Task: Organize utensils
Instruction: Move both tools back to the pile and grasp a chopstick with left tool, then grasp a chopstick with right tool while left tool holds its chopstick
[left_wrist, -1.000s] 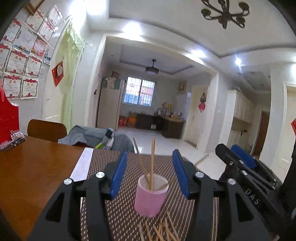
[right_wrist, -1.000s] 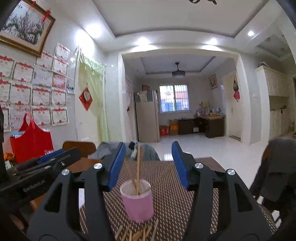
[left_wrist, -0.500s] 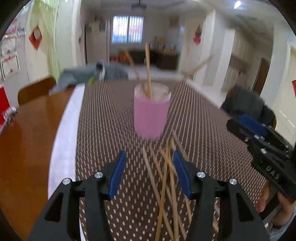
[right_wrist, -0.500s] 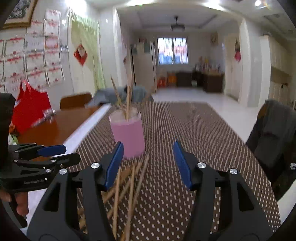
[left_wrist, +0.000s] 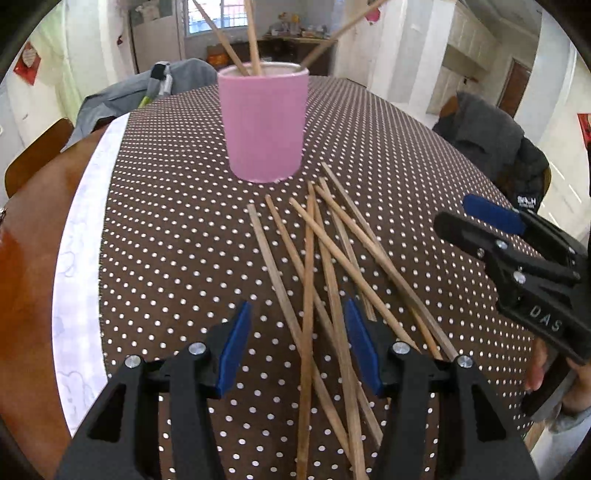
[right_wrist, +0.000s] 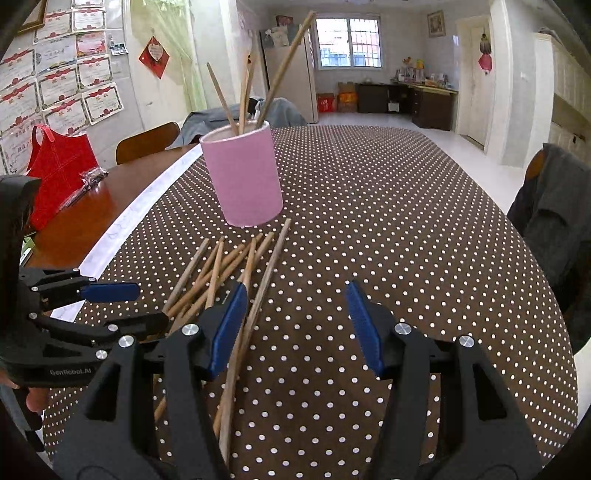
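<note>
cup (left_wrist: 264, 122) behind loose chopsticks (left_wrist: 325, 266); three chopsticks (right_wrist: 243, 96) in cup

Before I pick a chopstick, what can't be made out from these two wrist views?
- Loose chopsticks: near ends hidden in both views under each camera's own gripper, left gripper, right gripper.
- Pink cup: its wall hides its inside.
- Standing chopsticks: tops cut off, left view.

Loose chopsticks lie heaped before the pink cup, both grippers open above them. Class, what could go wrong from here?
1. The chopsticks cross one another, so the left gripper may pinch several or scatter them.
2. The pink cup stands close behind; a pushed stick could nudge it.
3. The right gripper hovers nearby and might collide.
</note>
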